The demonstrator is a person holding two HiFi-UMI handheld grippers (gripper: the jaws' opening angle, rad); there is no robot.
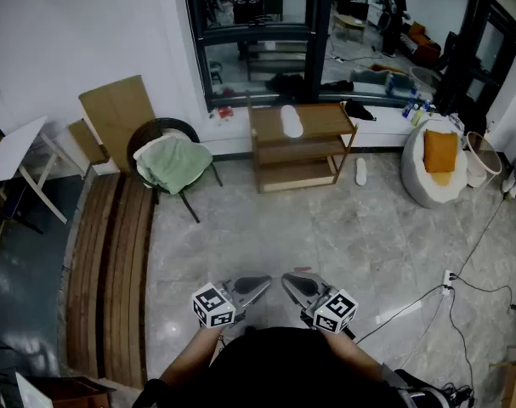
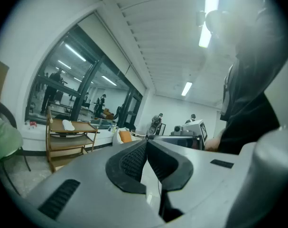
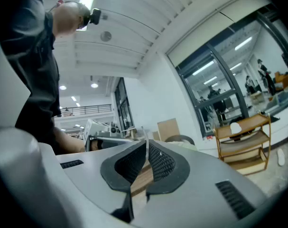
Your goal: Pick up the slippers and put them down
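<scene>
One white slipper [image 1: 291, 121] lies on top of the wooden shelf rack [image 1: 302, 149] by the window. A second white slipper [image 1: 361, 172] lies on the floor just right of the rack. Both grippers are held low and close to the person, far from the slippers, pointing level and tipped toward each other. My left gripper [image 1: 264, 284] is shut with nothing in it, its tips meeting [image 2: 146, 142]. My right gripper [image 1: 286, 280] is shut and empty too [image 3: 147, 143]. The rack's slipper [image 2: 68, 125] [image 3: 235, 127] shows in both gripper views; the floor slipper [image 3: 281, 157] shows only in the right one.
A chair with a green cloth [image 1: 173, 164] stands left of the rack, with cardboard sheets [image 1: 117, 113] behind it. Wooden planks [image 1: 111, 270] lie along the left. A beanbag with an orange cushion [image 1: 434, 164] sits at the right, and cables [image 1: 462, 286] trail over the floor.
</scene>
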